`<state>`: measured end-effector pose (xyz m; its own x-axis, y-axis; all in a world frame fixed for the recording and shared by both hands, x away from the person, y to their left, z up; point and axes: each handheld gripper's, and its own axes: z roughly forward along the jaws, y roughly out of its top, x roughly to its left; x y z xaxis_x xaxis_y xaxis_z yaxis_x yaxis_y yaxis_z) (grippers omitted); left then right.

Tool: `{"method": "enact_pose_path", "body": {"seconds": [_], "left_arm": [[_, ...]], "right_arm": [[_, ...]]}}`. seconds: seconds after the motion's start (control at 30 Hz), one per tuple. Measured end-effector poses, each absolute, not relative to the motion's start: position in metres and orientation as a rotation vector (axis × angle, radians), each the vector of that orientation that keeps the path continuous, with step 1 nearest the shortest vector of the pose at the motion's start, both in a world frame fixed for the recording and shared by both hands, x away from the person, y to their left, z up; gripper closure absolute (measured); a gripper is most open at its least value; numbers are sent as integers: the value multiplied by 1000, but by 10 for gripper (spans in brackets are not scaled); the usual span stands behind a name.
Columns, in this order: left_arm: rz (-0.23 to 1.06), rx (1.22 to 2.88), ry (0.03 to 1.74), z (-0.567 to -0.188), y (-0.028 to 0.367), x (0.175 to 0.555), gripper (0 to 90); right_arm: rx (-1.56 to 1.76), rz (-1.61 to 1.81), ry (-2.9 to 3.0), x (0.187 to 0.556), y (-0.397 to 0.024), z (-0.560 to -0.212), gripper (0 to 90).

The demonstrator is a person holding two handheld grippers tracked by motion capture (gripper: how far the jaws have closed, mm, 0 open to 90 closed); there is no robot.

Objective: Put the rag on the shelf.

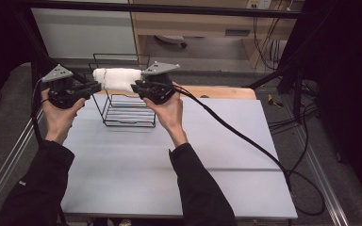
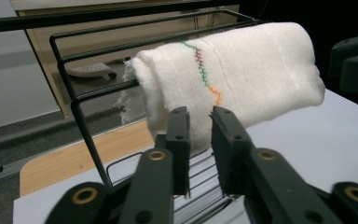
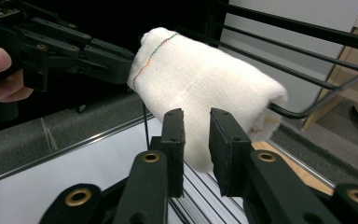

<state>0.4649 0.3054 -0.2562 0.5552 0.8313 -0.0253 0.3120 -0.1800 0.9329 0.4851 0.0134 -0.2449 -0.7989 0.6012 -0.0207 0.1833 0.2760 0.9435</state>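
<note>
Nearest me, my left hand-held gripper (image 2: 199, 119) and right hand-held gripper (image 3: 196, 121), jaws slightly parted with nothing pinched, flank the 1 rolled white towel (image 1: 117, 78). The towel rests atop the black wire rack (image 1: 128, 117) standing at the far part of the grey tabletop (image 1: 169, 179).

A: Rolled towel (image 1: 117, 78), white, coarse weave. Lies level across the top wires of the black wire rack (image 1: 125, 106).

B: Markings?

A: Zigzag stitch line around it, red to green to orange (image 2: 204, 70). One end frayed, showing the roll's layers (image 2: 137, 95); the other end folded smooth.

B: Rack's place?

A: Upright at the far side of the table.
</note>
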Motion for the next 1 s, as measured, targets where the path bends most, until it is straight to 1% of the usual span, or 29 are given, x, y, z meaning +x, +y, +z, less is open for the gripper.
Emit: {"method": "enact_pose_path", "body": {"seconds": [0.17,0.27,0.47,0.53,0.6,0.73,0.83,1.0], "left_arm": [[608,1769,960,-261,309,456,605],[604,1784,955,-267,310,449,545],[586,1813,935,-284,308,436,434],[577,1819,931,-290,307,433,381],[570,1827,932,-297,305,430,324],[548,1849,932,-310,302,425,242],[526,1864,926,-321,300,421,205],[500,1881,936,-340,295,414,122]], "right_arm": [[727,1547,2180,476,-5,-239,616],[746,1545,2176,471,-18,-238,538],[803,1518,2169,462,-49,-245,355],[826,1515,2163,459,-62,-249,319],[845,1516,2161,456,-73,-254,256],[894,1506,2164,451,-96,-265,174],[930,1498,2165,447,-114,-273,118],[985,1501,2151,439,-142,-290,66]]}}
